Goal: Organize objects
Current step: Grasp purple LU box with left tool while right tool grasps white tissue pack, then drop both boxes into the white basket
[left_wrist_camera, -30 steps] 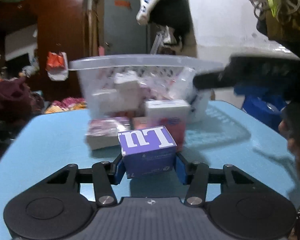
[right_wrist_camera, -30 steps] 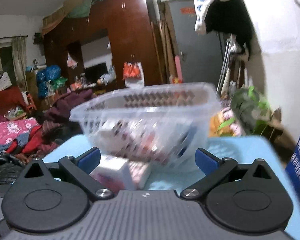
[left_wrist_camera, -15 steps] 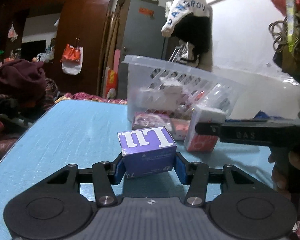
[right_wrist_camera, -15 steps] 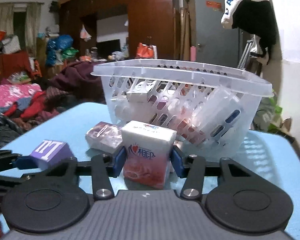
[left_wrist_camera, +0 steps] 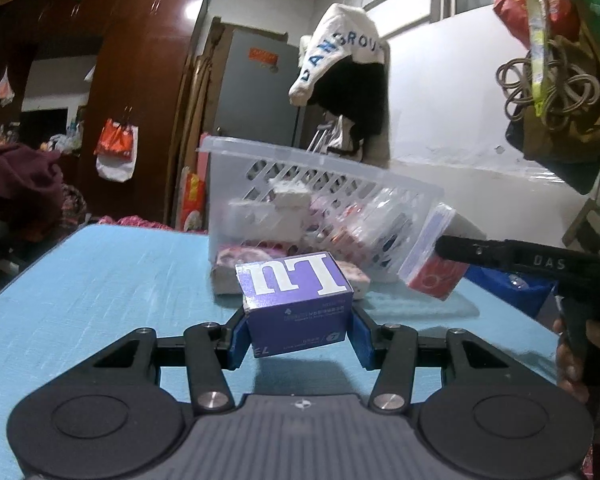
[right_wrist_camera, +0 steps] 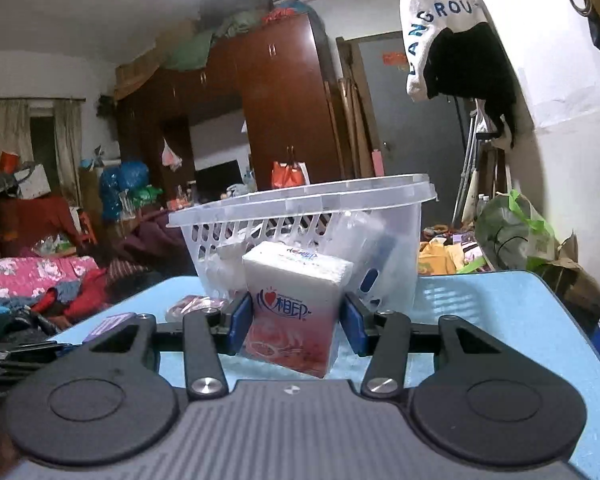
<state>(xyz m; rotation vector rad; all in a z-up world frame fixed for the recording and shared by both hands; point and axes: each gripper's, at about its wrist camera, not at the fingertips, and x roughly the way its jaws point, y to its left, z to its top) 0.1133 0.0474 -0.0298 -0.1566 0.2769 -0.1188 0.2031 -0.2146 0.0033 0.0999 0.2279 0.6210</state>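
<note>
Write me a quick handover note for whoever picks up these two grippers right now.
Left hand-held gripper: shut on the purple box, held just above the blue table.
Right hand-held gripper: jaws have just closed on the red-and-white tissue pack, now gripped and tilted.
Clear basket stands behind both, already holding several packs. A pink pack lies on the table against the basket.
Done: both items picked up.
Left: drop both into the basket, then probably the pink pack.
</note>
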